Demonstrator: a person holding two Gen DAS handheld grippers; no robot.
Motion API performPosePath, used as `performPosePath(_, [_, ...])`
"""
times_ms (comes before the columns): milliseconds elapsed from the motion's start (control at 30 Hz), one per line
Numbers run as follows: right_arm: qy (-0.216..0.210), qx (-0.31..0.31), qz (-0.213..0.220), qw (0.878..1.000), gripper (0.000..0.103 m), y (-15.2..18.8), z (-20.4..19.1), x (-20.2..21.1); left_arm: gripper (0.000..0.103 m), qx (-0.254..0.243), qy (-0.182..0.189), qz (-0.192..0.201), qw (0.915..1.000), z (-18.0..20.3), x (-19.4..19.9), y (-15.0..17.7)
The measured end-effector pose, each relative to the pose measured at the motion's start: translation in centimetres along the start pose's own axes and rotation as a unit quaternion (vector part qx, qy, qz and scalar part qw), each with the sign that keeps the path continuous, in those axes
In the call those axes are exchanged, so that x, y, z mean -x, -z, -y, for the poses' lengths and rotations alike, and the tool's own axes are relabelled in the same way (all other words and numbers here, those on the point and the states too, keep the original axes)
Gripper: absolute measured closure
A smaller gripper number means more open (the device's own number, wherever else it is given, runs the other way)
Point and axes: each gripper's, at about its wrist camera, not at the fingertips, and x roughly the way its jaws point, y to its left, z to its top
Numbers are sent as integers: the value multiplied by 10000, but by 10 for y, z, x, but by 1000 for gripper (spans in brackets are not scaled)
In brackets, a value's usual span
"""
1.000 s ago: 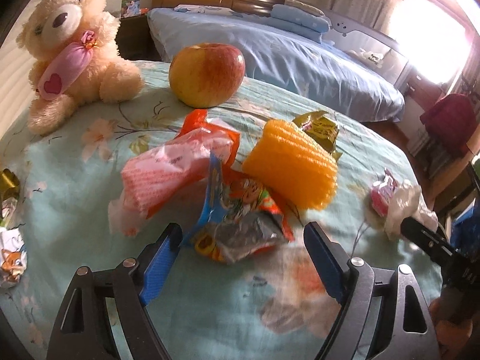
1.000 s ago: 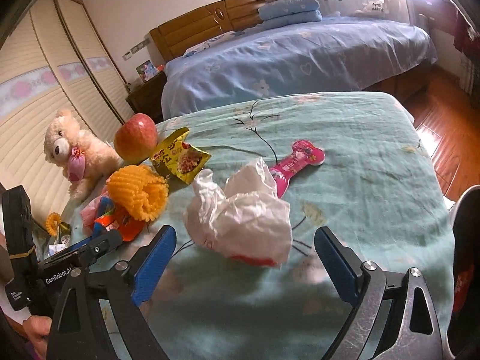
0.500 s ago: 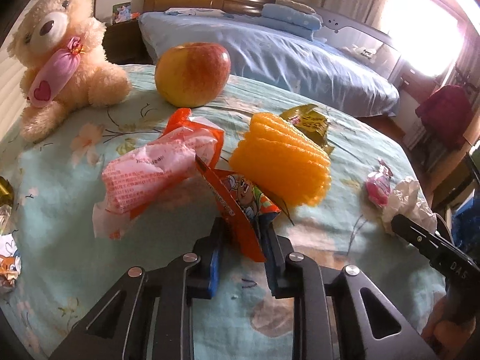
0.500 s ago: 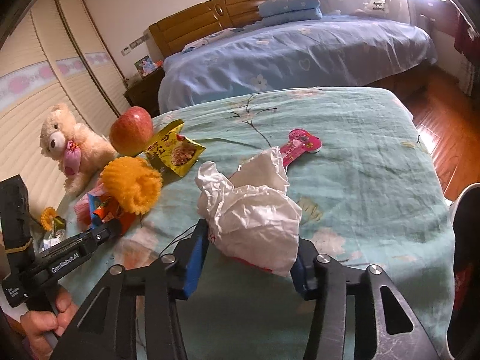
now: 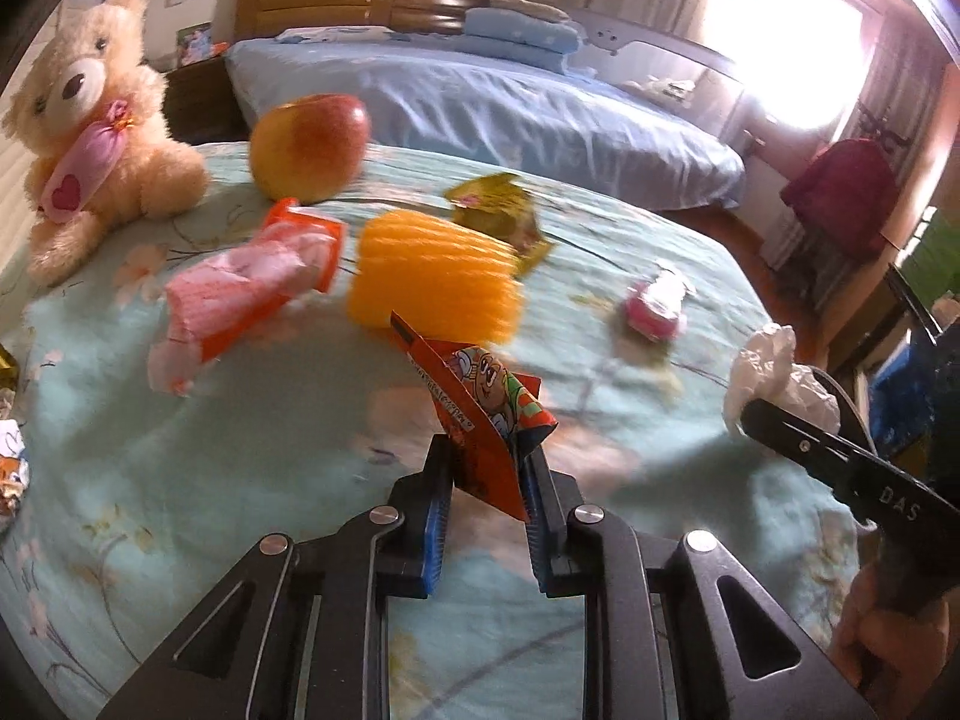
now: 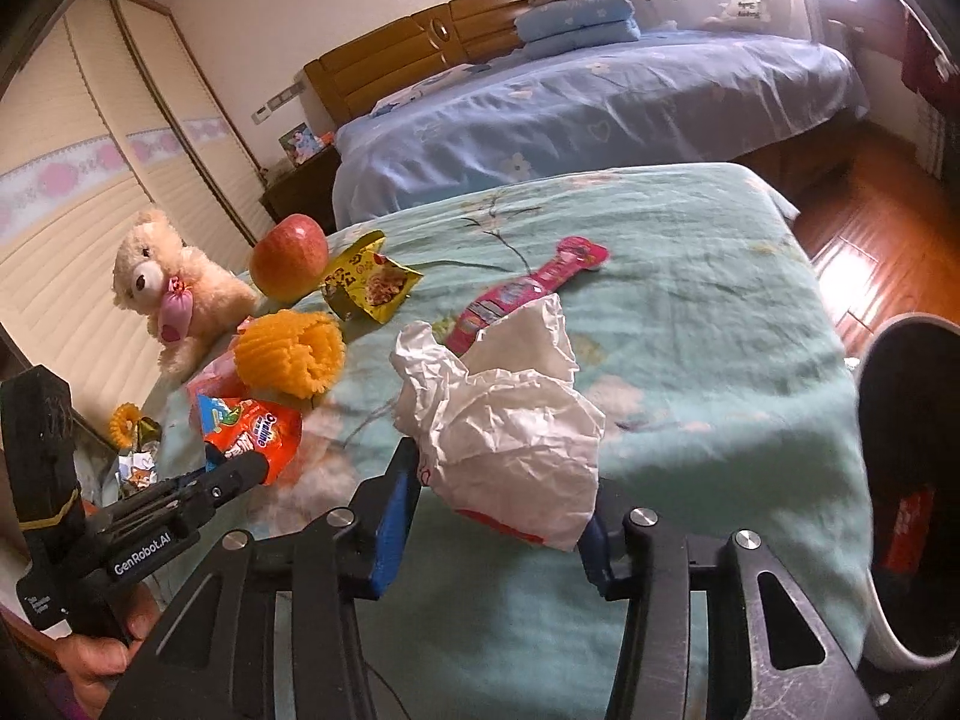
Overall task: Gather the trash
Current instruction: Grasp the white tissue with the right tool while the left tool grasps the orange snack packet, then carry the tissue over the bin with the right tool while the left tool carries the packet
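The orange snack wrapper point(image 5: 480, 414) is pinched tight in the left gripper point(image 5: 487, 480), its blue-padded fingers point(image 5: 437, 516) nearly together on the foil, the wrapper standing up crumpled just above the teal flowered cover of the tabletop point(image 5: 180, 480). Over on the other side, the crumpled white paper point(image 6: 510, 420) sits squeezed in the right gripper point(image 6: 498, 498), fingers point(image 6: 393, 510) about half closed and pressing both flanks of the wad, which bulges up over them.

Out on the cloth, trash lies scattered: an orange foam fruit net point(image 5: 435, 279) just behind the held wrapper, a pink-and-orange packet point(image 5: 252, 288) to its left, a yellow-green snack bag point(image 6: 366, 279) behind the net, and a long pink candy wrapper point(image 6: 528, 291) lying flat just beyond the white paper. At the near left edge, more small wrappers point(image 6: 135, 468) and a little yellow ring point(image 6: 123, 423).

Not trash: a red-yellow apple point(image 5: 309, 147) at the far edge, and beside it a cream teddy bear point(image 5: 96, 138) sitting upright with a pink heart pouch on its chest. A dark bin with a white rim point(image 6: 912, 480) stands at the right edge of the right wrist view, below the tabletop's edge. Behind everything, a bed point(image 6: 600, 114) with blue sheets.
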Motion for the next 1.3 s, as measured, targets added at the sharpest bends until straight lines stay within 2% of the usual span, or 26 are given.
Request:
performPosePath(500, [239, -362, 268, 9987, 55, 18, 41, 47, 83, -625, 504, -90, 9967, 63, 3, 7])
performPosePath(1300, [893, -960, 556, 9898, 55, 40, 120, 102, 82, -1440, 1045, -303, 9836, 154, -25, 10])
